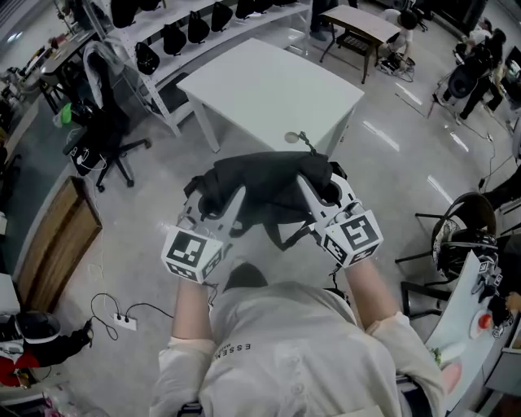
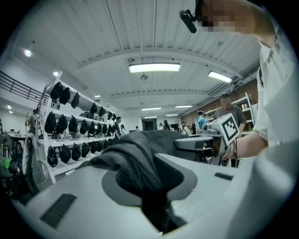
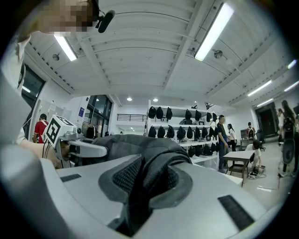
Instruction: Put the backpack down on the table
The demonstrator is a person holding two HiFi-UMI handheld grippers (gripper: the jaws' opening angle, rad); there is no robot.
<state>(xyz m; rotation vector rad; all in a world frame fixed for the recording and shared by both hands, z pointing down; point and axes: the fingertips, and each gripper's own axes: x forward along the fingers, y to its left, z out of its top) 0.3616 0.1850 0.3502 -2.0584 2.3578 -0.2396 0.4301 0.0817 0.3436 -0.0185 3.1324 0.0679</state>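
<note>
A white square counter stands on a glossy grey floor, its top bare but for a small round thing near the front corner. The black backpack is not on it; it hangs in the air between the person and that corner, bunched up, with a strap loop dangling beneath. The left gripper has its jaws clamped on a fold of the backpack's fabric; the right gripper has its jaws pinched on another fold; the two hold opposite sides of the bag.

Beyond the counter runs a white shelf rack lined with more black bags; the same rack shows in the left gripper view and the right gripper view. A black office chair stands to the left of the counter; a wooden board lies nearer along that side; a power strip with its cable lies on the floor. A wood-topped table stands at the back. Long strip lights hang from a white ribbed ceiling; several people stand in the distance.
</note>
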